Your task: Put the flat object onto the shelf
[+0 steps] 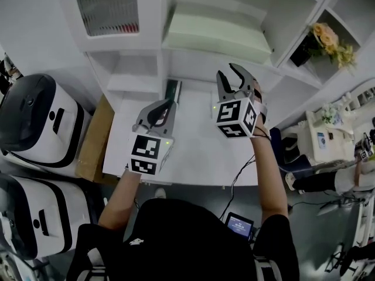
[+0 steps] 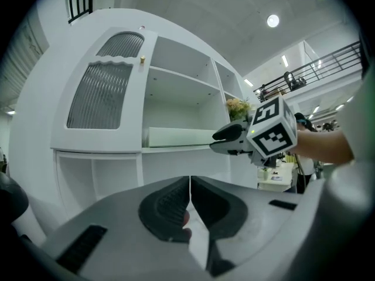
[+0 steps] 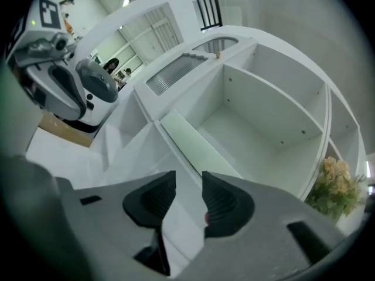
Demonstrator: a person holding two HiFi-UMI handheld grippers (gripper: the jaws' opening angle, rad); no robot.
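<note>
Ahead of right claw (image 1: 229, 72), flat object (image 1: 217, 37), ungripped

My left claw (image 1: 167, 105) and right claw (image 1: 231, 75) hang side by side over the bench (image 1: 193, 157), the right one further forward, and both face the shelf unit (image 1: 126, 60). The flat object (image 1: 217, 37) lies on a shelf straight ahead of my right claw, with a cabinet door (image 1: 108, 7) to its left, ahead of my left claw. Flowers (image 1: 331, 43) sit in a compartment well right of my right claw, while a cardboard box (image 1: 96, 139) stands against the bench's left side, two machines (image 1: 35, 119) beyond it.
</note>
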